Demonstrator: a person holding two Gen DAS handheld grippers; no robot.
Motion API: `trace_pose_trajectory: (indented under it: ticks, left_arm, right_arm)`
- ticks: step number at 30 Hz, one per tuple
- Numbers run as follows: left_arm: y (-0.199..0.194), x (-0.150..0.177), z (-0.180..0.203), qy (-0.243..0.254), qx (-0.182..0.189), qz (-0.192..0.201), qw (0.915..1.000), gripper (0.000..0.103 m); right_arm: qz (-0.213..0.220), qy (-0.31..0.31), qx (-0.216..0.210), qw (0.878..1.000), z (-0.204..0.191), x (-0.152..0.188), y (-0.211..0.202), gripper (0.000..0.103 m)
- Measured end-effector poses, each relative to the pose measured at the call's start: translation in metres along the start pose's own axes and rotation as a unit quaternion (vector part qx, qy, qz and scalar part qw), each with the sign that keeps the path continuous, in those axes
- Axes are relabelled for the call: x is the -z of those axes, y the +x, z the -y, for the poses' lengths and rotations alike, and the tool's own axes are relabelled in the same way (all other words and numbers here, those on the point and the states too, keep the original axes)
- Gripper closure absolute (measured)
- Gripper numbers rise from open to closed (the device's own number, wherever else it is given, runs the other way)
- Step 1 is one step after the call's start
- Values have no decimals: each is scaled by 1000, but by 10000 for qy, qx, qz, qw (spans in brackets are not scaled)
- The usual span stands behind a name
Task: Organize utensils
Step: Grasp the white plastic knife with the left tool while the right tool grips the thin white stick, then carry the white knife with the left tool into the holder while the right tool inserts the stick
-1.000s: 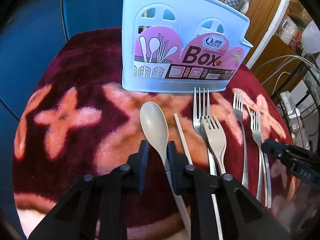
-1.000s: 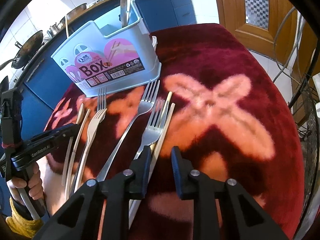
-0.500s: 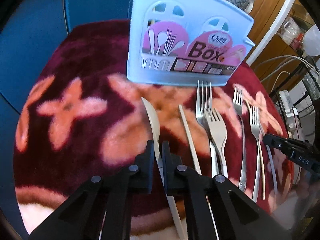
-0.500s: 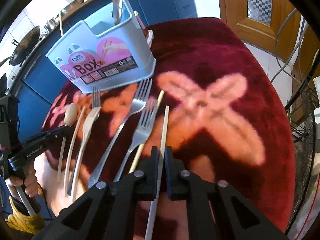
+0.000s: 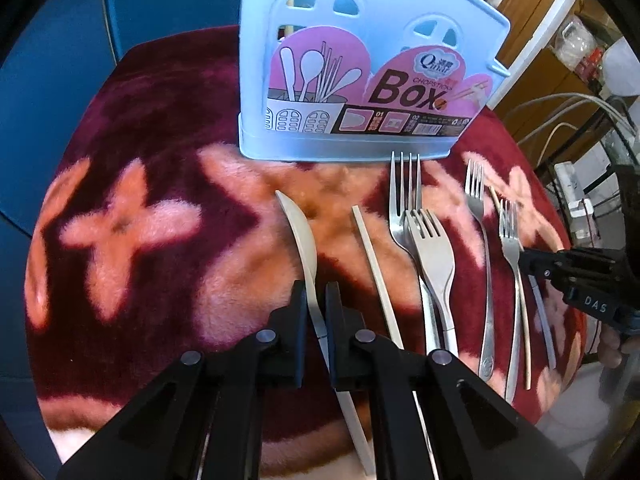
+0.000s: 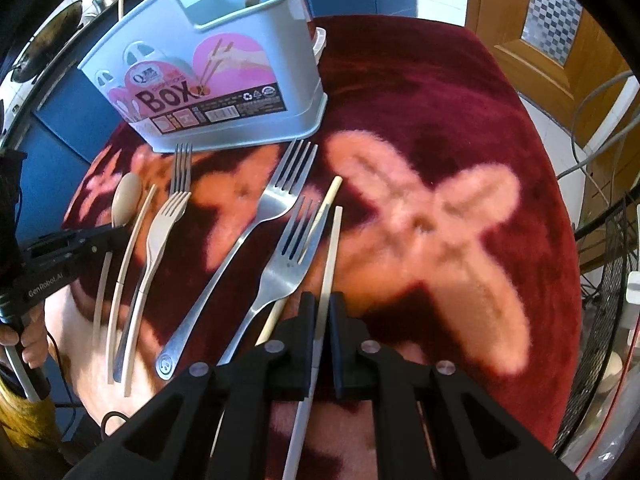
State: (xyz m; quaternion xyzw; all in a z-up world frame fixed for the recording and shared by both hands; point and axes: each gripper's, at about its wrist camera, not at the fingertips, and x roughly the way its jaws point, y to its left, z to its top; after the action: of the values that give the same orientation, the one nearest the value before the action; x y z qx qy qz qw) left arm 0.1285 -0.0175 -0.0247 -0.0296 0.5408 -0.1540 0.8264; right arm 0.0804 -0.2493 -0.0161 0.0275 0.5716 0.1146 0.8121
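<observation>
My left gripper (image 5: pixel 316 296) is shut on the handle of a beige spoon (image 5: pixel 302 232), which stands on its edge on the red flowered cloth (image 5: pixel 160 160). My right gripper (image 6: pixel 323 300) is shut on a beige chopstick (image 6: pixel 334 240) that points toward the light blue utensil box (image 6: pixel 224 92). That box (image 5: pixel 360 60) stands upright at the back with some utensils in it. Between the grippers lie a second chopstick (image 5: pixel 372 252), a beige fork (image 5: pixel 432 248) and several metal forks (image 6: pixel 276 196). From the right wrist view the spoon (image 6: pixel 126 198) and left gripper (image 6: pixel 114 236) show at the left.
A third chopstick (image 6: pixel 326 208) lies partly under a metal fork (image 6: pixel 292 256). The cloth ends at a rounded edge near the grippers. Blue cabinets (image 5: pixel 60 40) stand behind. A wooden door (image 6: pixel 560 20) and cables (image 6: pixel 600 120) are to the right. A person's hand (image 6: pixel 24 340) holds the left gripper.
Both grippers went from open to shut. The left one closed on the spoon's handle and the spoon rolled onto its edge. The right one closed on the chopstick.
</observation>
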Motion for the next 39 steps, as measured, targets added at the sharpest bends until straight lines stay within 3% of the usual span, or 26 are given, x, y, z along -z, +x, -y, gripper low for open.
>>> trace_pose_trajectory:
  ticks: [6, 12, 27, 39]
  left_arm:
    - [-17, 7, -4, -156, 376, 330, 9986, 100]
    - [-50, 11, 4, -11, 471, 946, 9944, 100]
    - [-108, -9, 23, 145, 614, 2059, 9765, 100]
    - [-133, -59, 21, -12, 494, 2737, 9605, 100]
  right_arm:
    - [346, 132, -102, 9993, 1, 9, -10, 97]
    - [1105, 224, -345, 9930, -4, 20, -42, 97]
    - [2905, 260, -646, 9543, -29, 20, -108, 97]
    - [3641, 301, -684, 9284, -36, -18, -126, 97]
